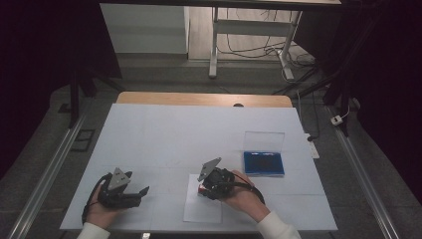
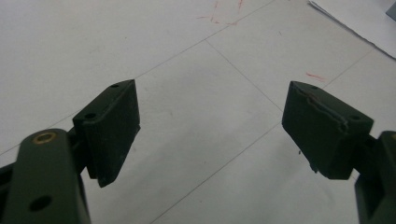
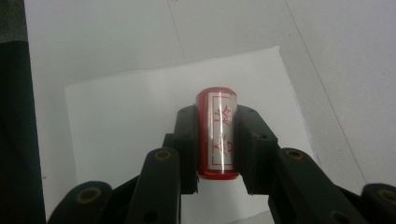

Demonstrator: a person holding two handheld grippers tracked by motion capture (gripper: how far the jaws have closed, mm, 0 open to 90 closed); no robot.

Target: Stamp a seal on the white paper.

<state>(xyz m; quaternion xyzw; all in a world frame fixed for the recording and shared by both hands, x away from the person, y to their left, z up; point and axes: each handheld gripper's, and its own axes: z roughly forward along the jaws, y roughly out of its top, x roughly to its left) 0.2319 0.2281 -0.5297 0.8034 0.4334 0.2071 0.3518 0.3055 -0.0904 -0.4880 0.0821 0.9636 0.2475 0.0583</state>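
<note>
A red stamp (image 3: pixel 216 132) with a silver label and red characters sits between the pads of my right gripper (image 3: pixel 216 122), which is shut on it. It is held over a white sheet of paper (image 3: pixel 140 116). From above, the right gripper (image 1: pixel 205 189) hovers at the sheet (image 1: pixel 201 208) near the table's front edge, with a bit of red showing at its tip. My left gripper (image 1: pixel 140 191) rests at the front left, its jaws wide apart. In the left gripper view its pads (image 2: pixel 114 128) stand open over bare table with nothing between them.
A blue ink pad box (image 1: pixel 263 163) with its clear lid raised stands to the right of the sheet. The white table top (image 1: pixel 189 134) carries faint red marks (image 2: pixel 219 11). Dark floor and rails flank the table.
</note>
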